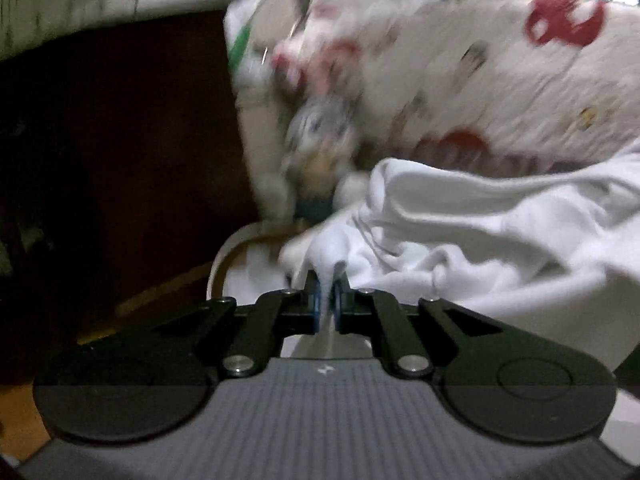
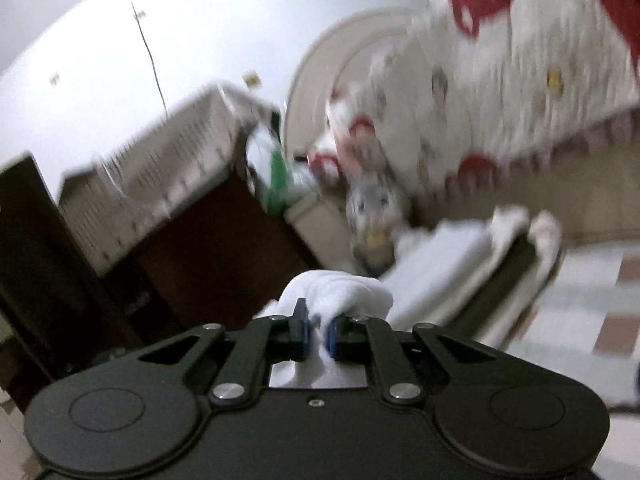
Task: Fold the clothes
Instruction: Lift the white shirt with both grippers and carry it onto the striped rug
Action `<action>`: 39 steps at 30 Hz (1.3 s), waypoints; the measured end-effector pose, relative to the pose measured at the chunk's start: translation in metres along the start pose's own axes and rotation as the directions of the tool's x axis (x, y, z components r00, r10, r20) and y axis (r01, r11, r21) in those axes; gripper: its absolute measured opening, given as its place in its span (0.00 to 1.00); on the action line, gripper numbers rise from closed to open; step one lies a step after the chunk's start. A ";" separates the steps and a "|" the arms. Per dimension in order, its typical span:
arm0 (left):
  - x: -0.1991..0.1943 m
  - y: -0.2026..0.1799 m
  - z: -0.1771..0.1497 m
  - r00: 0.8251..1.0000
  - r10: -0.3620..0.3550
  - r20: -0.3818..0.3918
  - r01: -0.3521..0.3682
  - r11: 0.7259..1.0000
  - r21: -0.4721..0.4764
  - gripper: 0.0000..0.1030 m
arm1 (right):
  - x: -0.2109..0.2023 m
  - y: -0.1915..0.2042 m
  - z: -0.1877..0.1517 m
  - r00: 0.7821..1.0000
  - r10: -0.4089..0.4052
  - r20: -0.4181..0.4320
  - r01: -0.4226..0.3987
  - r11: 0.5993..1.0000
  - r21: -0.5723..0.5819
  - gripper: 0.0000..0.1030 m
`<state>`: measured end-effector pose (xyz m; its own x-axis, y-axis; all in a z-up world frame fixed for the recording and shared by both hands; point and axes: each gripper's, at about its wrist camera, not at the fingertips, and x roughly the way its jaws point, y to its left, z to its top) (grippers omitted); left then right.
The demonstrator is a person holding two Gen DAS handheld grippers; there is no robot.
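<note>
A white garment (image 1: 480,232) hangs bunched in the air in the left wrist view, spreading to the right. My left gripper (image 1: 328,292) is shut on a pinch of its cloth. In the right wrist view my right gripper (image 2: 318,322) is shut on another bunch of the same white garment (image 2: 340,288), which bulges above the fingers. Both views are blurred by motion.
A bed with a white quilt printed with red figures (image 1: 500,80) fills the upper right; it also shows in the right wrist view (image 2: 500,80). A dark wooden cabinet (image 2: 208,248) stands at left. A folded white item (image 2: 460,264) lies near tiled floor (image 2: 580,300).
</note>
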<state>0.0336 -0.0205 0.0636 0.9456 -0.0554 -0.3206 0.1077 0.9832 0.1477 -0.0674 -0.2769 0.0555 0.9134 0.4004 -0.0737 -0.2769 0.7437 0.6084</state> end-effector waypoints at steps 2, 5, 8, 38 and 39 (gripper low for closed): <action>-0.030 -0.021 0.025 0.997 -0.006 0.082 0.005 1.000 0.008 0.06 | -0.028 -0.003 0.027 0.999 -0.012 0.045 0.011 1.000 0.016 0.11; -0.065 -0.049 0.059 0.984 -0.030 0.175 0.032 0.999 -0.005 0.04 | -0.073 -0.018 0.066 0.994 0.001 0.112 -0.007 0.999 0.047 0.11; -0.089 -0.080 0.086 0.967 -0.063 0.248 0.053 0.997 0.048 0.04 | -0.115 -0.017 0.105 0.986 0.008 0.168 -0.009 1.000 0.006 0.11; -0.119 -0.197 0.081 0.904 -0.354 0.240 0.313 0.930 0.193 0.04 | -0.249 -0.184 0.186 0.883 -0.276 -0.380 0.394 0.876 0.280 0.12; -0.118 -0.193 0.083 0.898 -0.355 0.259 0.314 0.931 0.185 0.04 | -0.252 -0.180 0.187 0.884 -0.270 -0.382 0.393 0.872 0.293 0.12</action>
<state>-0.0737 -0.2182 0.1504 0.8909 -0.4435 -0.0979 0.4541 0.8660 0.2094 -0.1919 -0.6115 0.1121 0.7682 0.3575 -0.5310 0.2047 0.6488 0.7329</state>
